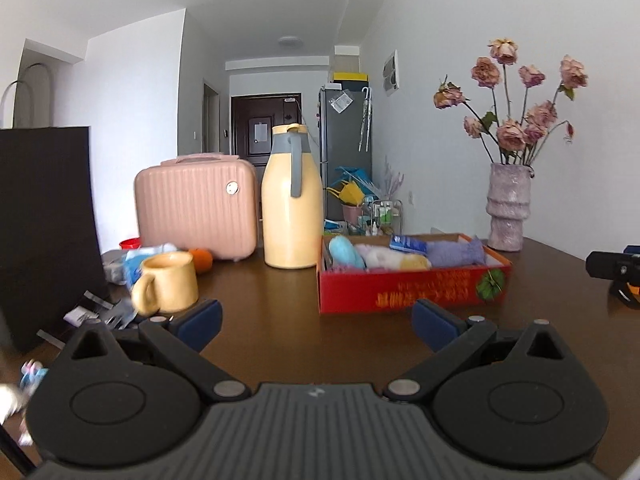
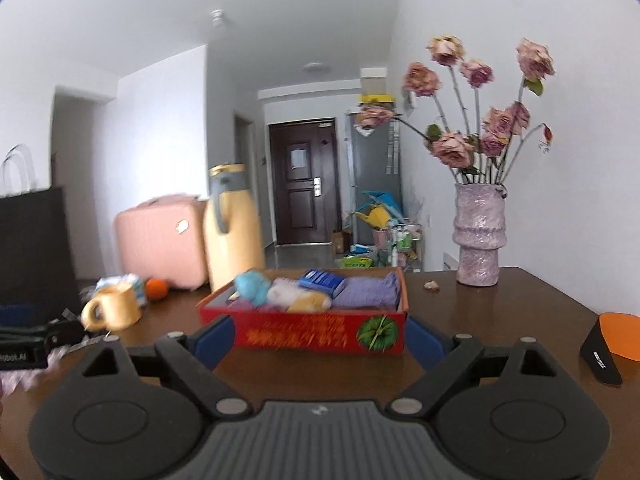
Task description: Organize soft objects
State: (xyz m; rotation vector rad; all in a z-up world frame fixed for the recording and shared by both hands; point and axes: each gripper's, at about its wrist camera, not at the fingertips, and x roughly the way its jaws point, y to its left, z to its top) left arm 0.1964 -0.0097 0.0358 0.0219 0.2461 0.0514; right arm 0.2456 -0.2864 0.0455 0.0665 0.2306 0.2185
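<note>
A red cardboard box (image 1: 408,290) stands on the brown table, also in the right wrist view (image 2: 304,334). It holds soft things: a light blue plush (image 1: 342,252), a white and yellow plush (image 1: 390,259), a purple cloth (image 1: 456,254) and a blue tissue pack (image 1: 408,245). My left gripper (image 1: 316,326) is open and empty, just in front of the box. My right gripper (image 2: 318,340) is open and empty, with the box's near wall between its blue pads (image 2: 214,340).
A yellow mug (image 1: 170,282), an orange (image 1: 202,260), a yellow jug (image 1: 292,208), a pink case (image 1: 196,206) and a black bag (image 1: 44,224) stand left. A purple vase (image 1: 508,208) with dried roses stands back right. An orange and black object (image 2: 612,346) lies right.
</note>
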